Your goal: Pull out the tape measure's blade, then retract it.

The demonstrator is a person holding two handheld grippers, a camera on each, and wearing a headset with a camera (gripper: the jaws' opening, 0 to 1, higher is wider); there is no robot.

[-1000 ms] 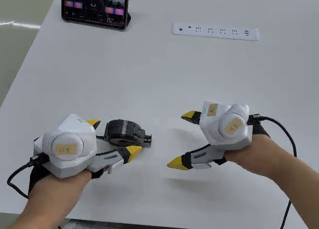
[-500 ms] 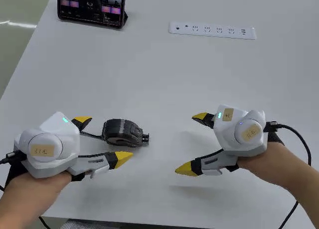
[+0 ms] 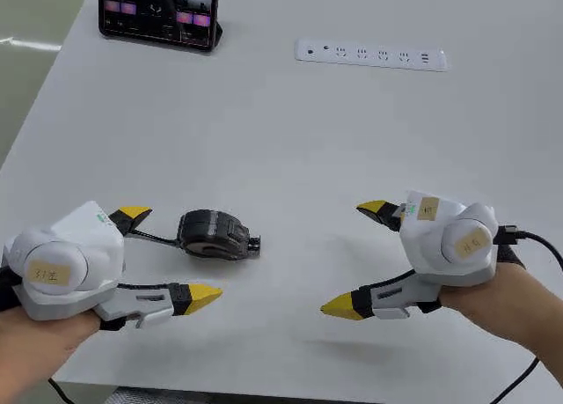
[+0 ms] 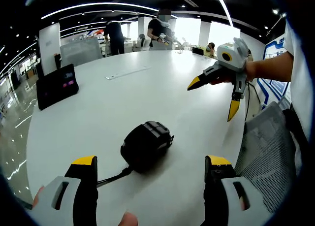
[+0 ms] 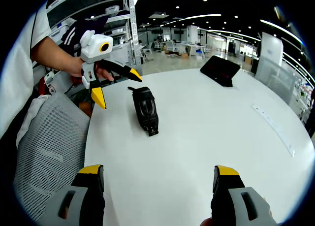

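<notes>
Currently both tongs are released, their jaws spread wide and holding nothing. In the head view the left gripper (image 3: pixel 171 253) sits at the lower left of the frame and the right gripper (image 3: pixel 352 258) at the lower right, yellow tips pointing toward each other across the white table (image 3: pixel 290 140). The black tape measure (image 3: pixel 215 234) lies on the table left of centre, just ahead of the left gripper's spread tips and well apart from the right gripper. Its blade is wound in, with the hook end at the case mouth facing right. A thin black strap (image 3: pixel 154 238) trails from the case toward the left gripper. A tablet (image 3: pixel 158 12) stands at the upper left, and a power strip (image 3: pixel 369 55) lies at the upper right
</notes>
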